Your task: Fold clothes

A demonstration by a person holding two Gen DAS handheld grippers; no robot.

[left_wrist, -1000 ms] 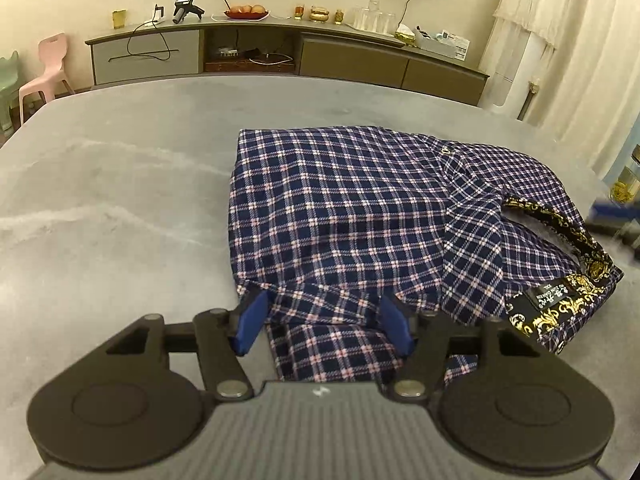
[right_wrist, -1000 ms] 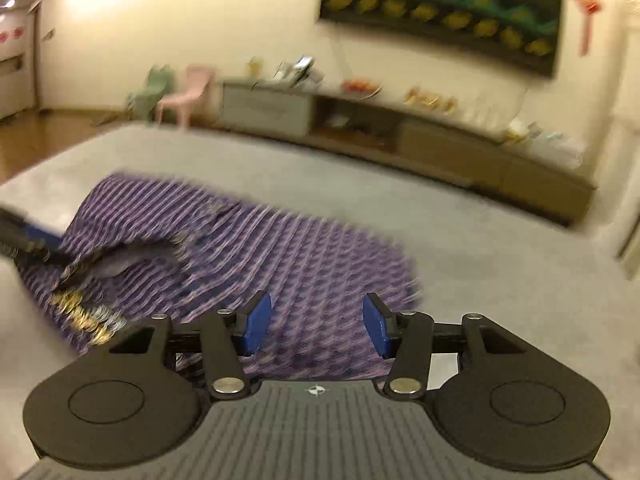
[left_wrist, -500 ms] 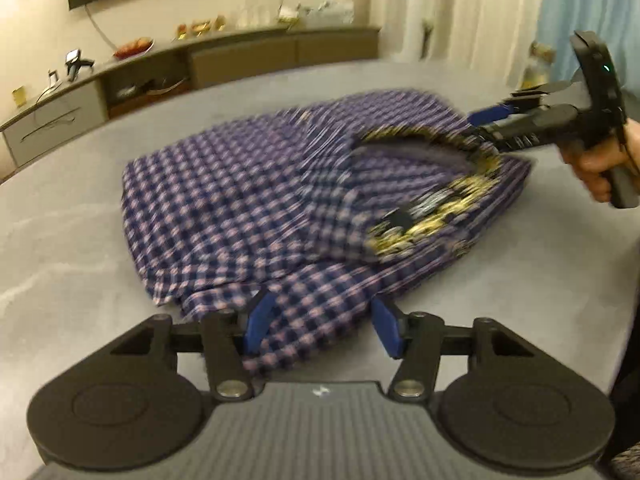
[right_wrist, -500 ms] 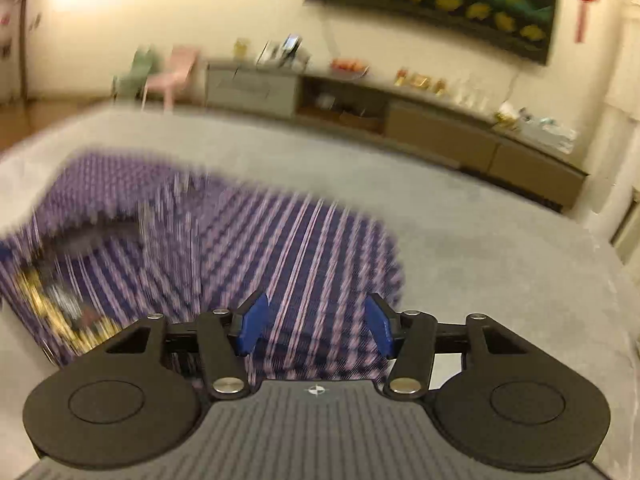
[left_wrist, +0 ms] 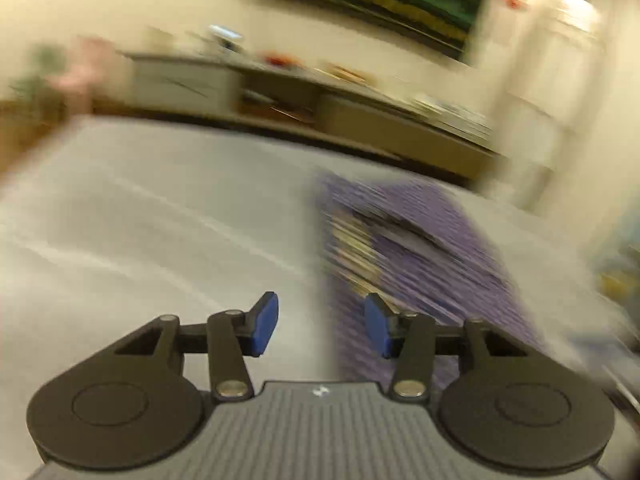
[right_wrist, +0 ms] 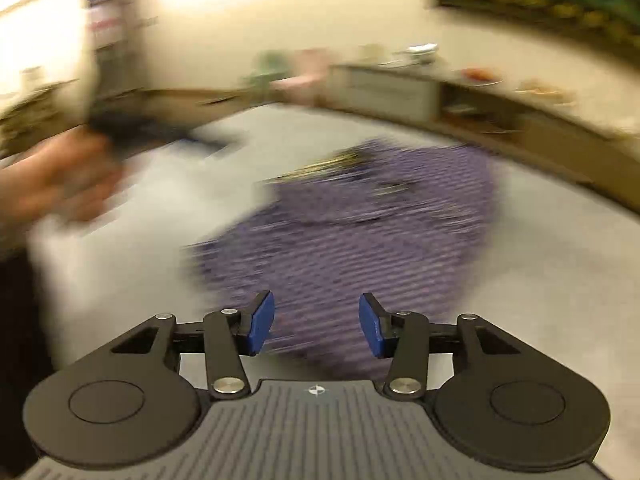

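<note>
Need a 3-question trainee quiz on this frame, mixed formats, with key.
1. True or false: the left gripper has plaid cloth clamped between its pads.
2. Multiple choice: where does the folded plaid shirt lie? A) on the grey table B) on a chair C) hanging from the right gripper
3. Fill in: in the right wrist view, the person's hand at the left edge holds the other ____.

Key: 1 false, its jaws are apart with nothing between them, though they have just been closing. 2 A. 3 gripper.
</note>
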